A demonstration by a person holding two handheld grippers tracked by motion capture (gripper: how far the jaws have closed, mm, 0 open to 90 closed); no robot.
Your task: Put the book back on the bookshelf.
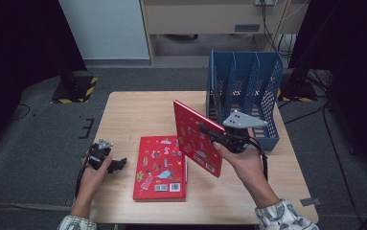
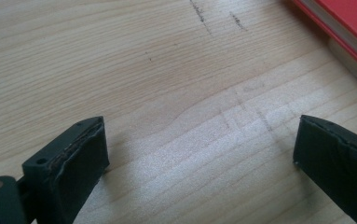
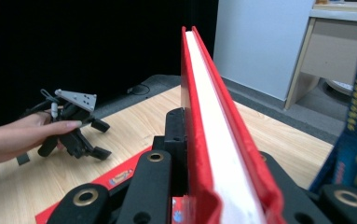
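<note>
My right gripper [image 1: 215, 137] is shut on a red picture book [image 1: 196, 138], holding it tilted on edge above the table, just left of the blue file rack [image 1: 244, 93]. In the right gripper view the red picture book [image 3: 204, 116] stands edge-on between the jaws, white pages showing. A second red book [image 1: 160, 167] lies flat on the table, cover up. My left gripper [image 1: 118, 165] rests open at the table's left edge, left of the flat book. In the left gripper view its jaws [image 2: 204, 140] stand wide apart over bare wood, with the flat book's corner [image 2: 348, 23] at the top right.
The wooden table [image 1: 138, 112] has free room at its back left. The blue file rack has several upright slots and stands at the back right corner. Grey floor surrounds the table; a desk and cables lie beyond.
</note>
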